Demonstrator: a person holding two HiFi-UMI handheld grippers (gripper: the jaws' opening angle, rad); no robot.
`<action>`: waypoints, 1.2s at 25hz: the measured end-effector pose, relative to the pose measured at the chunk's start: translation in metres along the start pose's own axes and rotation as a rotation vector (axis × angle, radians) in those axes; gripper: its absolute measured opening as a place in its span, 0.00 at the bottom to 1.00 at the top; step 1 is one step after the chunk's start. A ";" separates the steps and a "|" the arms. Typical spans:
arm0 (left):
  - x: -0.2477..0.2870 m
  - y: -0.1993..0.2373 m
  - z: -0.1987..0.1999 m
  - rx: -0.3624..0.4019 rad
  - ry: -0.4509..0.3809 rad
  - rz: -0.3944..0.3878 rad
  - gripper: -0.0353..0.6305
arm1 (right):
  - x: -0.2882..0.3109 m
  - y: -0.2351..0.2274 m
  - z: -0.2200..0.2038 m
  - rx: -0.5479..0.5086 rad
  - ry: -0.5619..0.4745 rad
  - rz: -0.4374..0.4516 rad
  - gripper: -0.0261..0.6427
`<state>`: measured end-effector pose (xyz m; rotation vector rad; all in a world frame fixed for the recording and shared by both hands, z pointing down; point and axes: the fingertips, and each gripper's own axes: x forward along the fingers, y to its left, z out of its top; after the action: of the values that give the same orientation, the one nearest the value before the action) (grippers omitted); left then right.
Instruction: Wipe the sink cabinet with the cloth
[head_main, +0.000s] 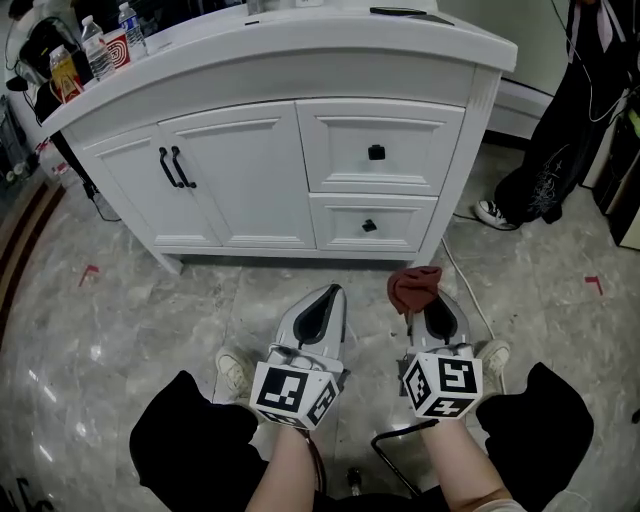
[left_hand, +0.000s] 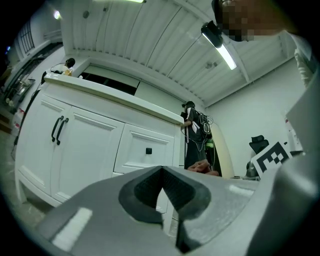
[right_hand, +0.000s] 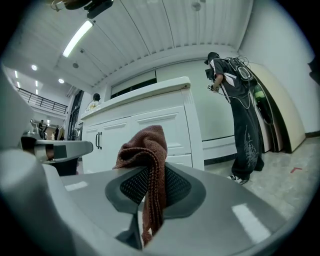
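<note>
My right gripper (head_main: 437, 316) was clamped on the cloth (head_main: 413, 287), still short of the cabinet (head_main: 250, 180). The left gripper (head_main: 318, 310) was closed and empty. I judged the bunched end, probably loose, should meet the doors flat, with steady pressure.

On the grey marbled floor (head_main: 120, 330), two red tape marks (head_main: 89, 272) lay well apart, a white cable (head_main: 465, 285) trailed between them, a person in black clothes (head_main: 560, 130) stood at the right, and two water bottles (head_main: 128, 25) and a red-and-white cup (head_main: 117, 47) stood upright at far left.
</note>
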<state>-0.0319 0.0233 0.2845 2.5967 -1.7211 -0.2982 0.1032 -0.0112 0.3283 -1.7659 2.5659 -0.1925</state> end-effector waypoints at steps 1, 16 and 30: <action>-0.008 -0.003 0.004 0.000 0.000 0.005 0.05 | -0.008 0.002 -0.001 0.015 0.005 0.003 0.17; -0.074 -0.054 0.019 0.068 -0.001 0.006 0.05 | -0.084 0.019 -0.004 0.085 0.013 0.053 0.17; -0.080 -0.063 0.022 0.050 0.004 -0.006 0.05 | -0.095 0.032 0.003 0.076 0.000 0.070 0.17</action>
<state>-0.0080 0.1236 0.2675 2.6352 -1.7418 -0.2529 0.1078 0.0878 0.3169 -1.6482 2.5781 -0.2843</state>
